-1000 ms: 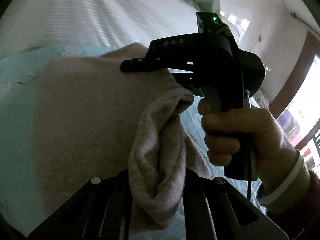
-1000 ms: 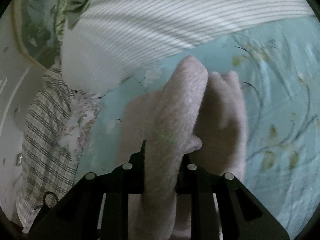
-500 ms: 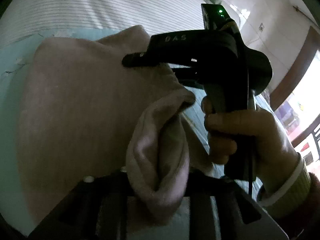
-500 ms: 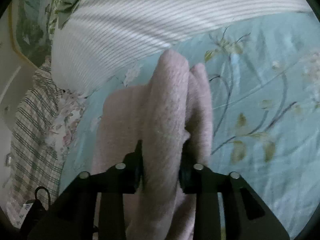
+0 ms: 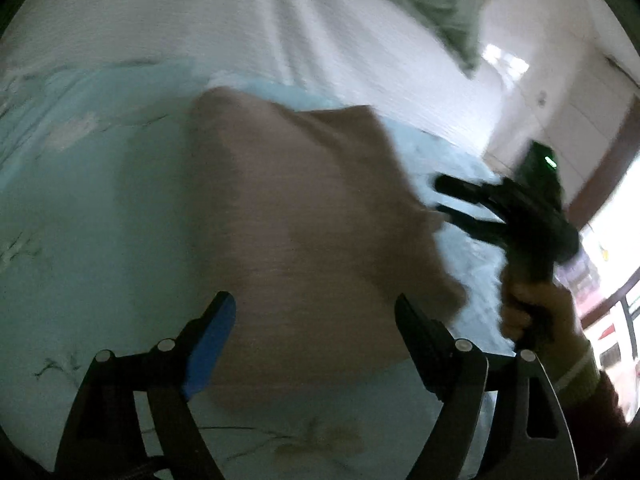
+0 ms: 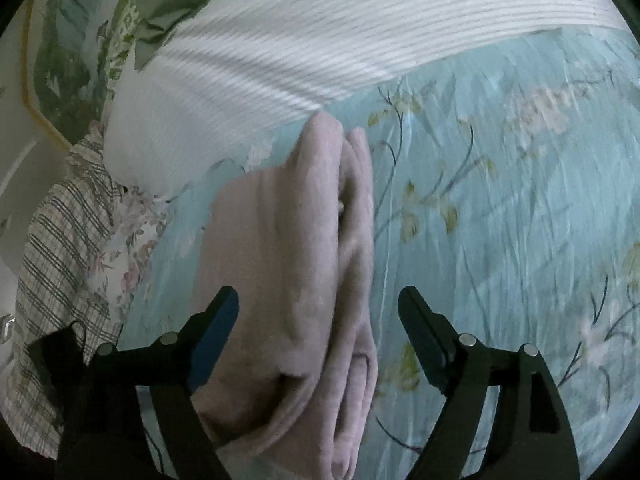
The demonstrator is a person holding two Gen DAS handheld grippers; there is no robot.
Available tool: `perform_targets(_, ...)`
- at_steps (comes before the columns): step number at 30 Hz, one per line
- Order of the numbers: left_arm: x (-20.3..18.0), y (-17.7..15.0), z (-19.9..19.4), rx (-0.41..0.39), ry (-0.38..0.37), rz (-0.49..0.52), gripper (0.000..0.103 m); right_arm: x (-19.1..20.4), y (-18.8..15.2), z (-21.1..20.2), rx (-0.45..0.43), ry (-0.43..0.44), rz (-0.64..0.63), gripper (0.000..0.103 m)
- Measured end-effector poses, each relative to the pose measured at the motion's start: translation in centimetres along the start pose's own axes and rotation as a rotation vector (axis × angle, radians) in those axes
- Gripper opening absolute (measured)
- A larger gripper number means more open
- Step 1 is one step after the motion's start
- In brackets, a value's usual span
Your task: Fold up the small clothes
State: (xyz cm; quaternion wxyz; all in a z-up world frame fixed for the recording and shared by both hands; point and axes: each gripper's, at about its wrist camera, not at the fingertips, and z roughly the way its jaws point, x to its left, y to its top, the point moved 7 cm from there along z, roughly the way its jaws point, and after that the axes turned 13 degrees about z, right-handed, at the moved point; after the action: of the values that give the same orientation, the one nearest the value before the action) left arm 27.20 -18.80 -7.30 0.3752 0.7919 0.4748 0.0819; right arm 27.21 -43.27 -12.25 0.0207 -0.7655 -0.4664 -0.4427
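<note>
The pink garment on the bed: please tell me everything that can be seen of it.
The pink garment looks like soft, fuzzy knit, pale dusty pink. It lies folded on the light blue floral bedsheet, in layers whose edges show as ridges along its right side. Its far end reaches near the white striped cover. The left gripper and right gripper are both open, fingers spread on either side of it, not pinching it. The left wrist view is blurred, so finer detail is unclear.
</note>
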Motion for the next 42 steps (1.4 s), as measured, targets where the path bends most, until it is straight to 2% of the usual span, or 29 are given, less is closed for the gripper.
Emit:
perform_targets(5, 3.5, -0.3, 1.1, 0.022, -0.026, -0.135, 0.082, -0.4, 0.0, 1.4, 0.035, 0.012, 0.013, 0.084)
perform_targets(10, 4.0, 0.2, 3.8, 0.047, -0.049, -0.158, 0.082, -0.7, 0.0, 3.3, 0.071, 0.023, 0.031, 0.084)
perform_targets(14, 5.1, 0.5, 6.4, 0.079, -0.036, -0.158, 0.082, -0.4, 0.2, 5.0, 0.117, 0.055, 0.042, 0.084)
perform_targets(16, 5.6, 1.2, 8.0, 0.079, -0.063, -0.172, 0.082, -0.4, 0.2, 5.9, 0.146, 0.07, 0.042, 0.083)
perform_targets(17, 5.6, 1.4, 8.5, 0.074, -0.076, -0.179, 0.082, -0.4, 0.2, 6.2, 0.155, 0.067, 0.039, 0.08)
perform_targets(18, 5.7, 1.7, 9.1, 0.071, -0.092, -0.184, 0.082, -0.4, 0.2, 6.6, 0.164, 0.057, 0.033, 0.068)
perform_targets(19, 5.8, 1.9, 9.5, 0.072, -0.1, -0.186, 0.077, -0.5, 0.2, 7.0, 0.177, 0.05, 0.034, 0.061)
perform_targets(20, 5.8, 2.2, 9.9, 0.073, -0.105, -0.186, 0.067, -0.6, 0.2, 7.3, 0.184, 0.057, 0.048, 0.049)
perform_targets(21, 5.7, 2.6, 10.5, 0.078, -0.113, -0.178, 0.063, -0.7, 0.2, 7.4, 0.186, 0.073, 0.069, 0.042)
perform_targets(23, 5.6, 3.1, 10.9, 0.077, -0.101, -0.158, 0.049, -0.7, 0.1, 7.2, 0.176, 0.088, 0.084, 0.037)
perform_targets(24, 5.4, 3.5, 10.8, 0.07, -0.101, -0.143, 0.046, -0.6, -0.1, 6.9, 0.166, 0.097, 0.09, 0.034)
perform_targets(26, 5.1, 3.6, 10.0, 0.053, -0.102, -0.123, 0.038, 0.0, -0.4, 6.4, 0.149, 0.113, 0.097, 0.033)
perform_targets(29, 4.5, 3.6, 8.1, 0.023, -0.111, -0.111, 0.035, 1.6, -1.4, 5.5, 0.133, 0.145, 0.094, 0.031)
perform_targets(33, 4.8, 2.6, 4.4, -0.003, -0.117, -0.117, 0.034, 5.6, -4.3, 5.4, 0.148, 0.201, 0.056, 0.031)
perform_targets(38, 7.1, 0.2, -2.3, -0.053, -0.077, -0.132, 0.034, 10.7, -9.1, 6.9, 0.21, 0.282, 0.013, 0.031)
perform_targets(42, 9.4, -2.3, -7.9, -0.086, -0.011, -0.146, 0.034, 14.5, -12.4, 8.5, 0.261, 0.331, -0.024, 0.031)
